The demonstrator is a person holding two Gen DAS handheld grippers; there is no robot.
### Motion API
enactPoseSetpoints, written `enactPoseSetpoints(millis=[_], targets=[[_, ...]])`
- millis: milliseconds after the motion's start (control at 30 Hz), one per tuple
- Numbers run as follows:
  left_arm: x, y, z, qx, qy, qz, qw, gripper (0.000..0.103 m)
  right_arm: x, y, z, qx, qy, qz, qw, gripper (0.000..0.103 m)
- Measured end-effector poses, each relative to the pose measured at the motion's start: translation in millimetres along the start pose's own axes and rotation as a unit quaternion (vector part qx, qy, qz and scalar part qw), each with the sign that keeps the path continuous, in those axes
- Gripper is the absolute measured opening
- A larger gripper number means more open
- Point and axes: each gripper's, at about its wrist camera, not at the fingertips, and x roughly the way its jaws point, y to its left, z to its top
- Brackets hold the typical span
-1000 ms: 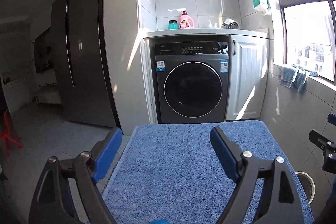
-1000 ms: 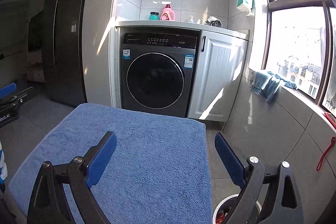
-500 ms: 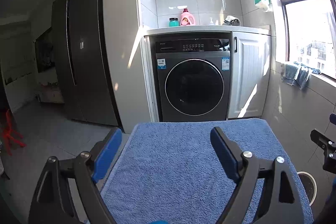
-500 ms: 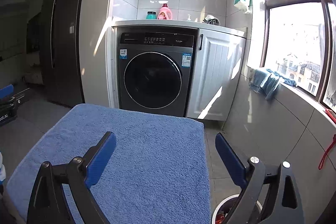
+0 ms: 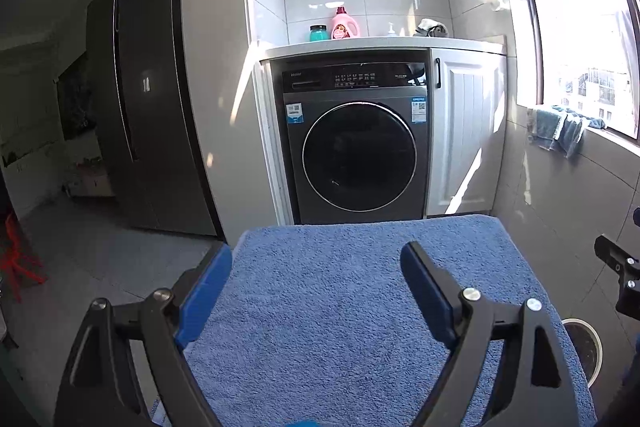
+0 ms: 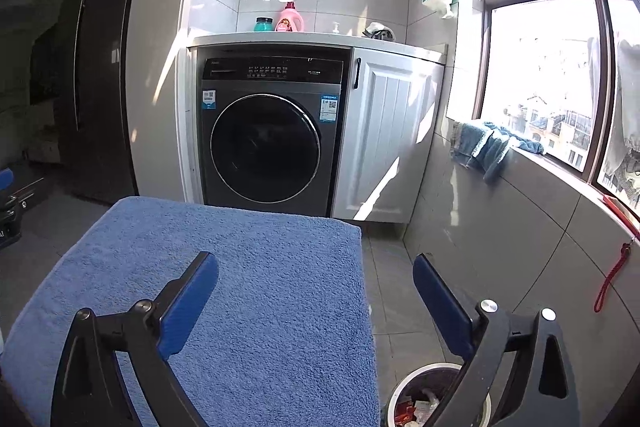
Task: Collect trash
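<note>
Trash is lying inside the round white-rimmed bin (image 6: 404, 393) on the floor, just right of the blue terry-towel-covered table (image 6: 260, 267). Left gripper (image 5: 316, 263) and right gripper (image 6: 316, 275) are hovering spread, empty. Dark grey front-loading washer (image 6: 268, 143) is looming slightly larger than earlier.

Your left gripper (image 5: 316, 267): black angular linkage arms, silver round bolts at pivots, flat blue pads lining jaws. Your right gripper (image 6: 316, 275): same build, black frame with triangular cut-outs, silver bolts, blue pads. White lettering on black body at edge of right-wrist view.
</note>
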Motion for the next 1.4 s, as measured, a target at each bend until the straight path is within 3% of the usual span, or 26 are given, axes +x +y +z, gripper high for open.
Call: enactPoseSetpoints(millis=[1400], targets=[[-0.3,-1.9,-1.5,-0.014,-0.006,-0.011,0.9998,0.086,3.6,-7.5,-8.6,0.008,0.012,0.000,1.000,0.099]])
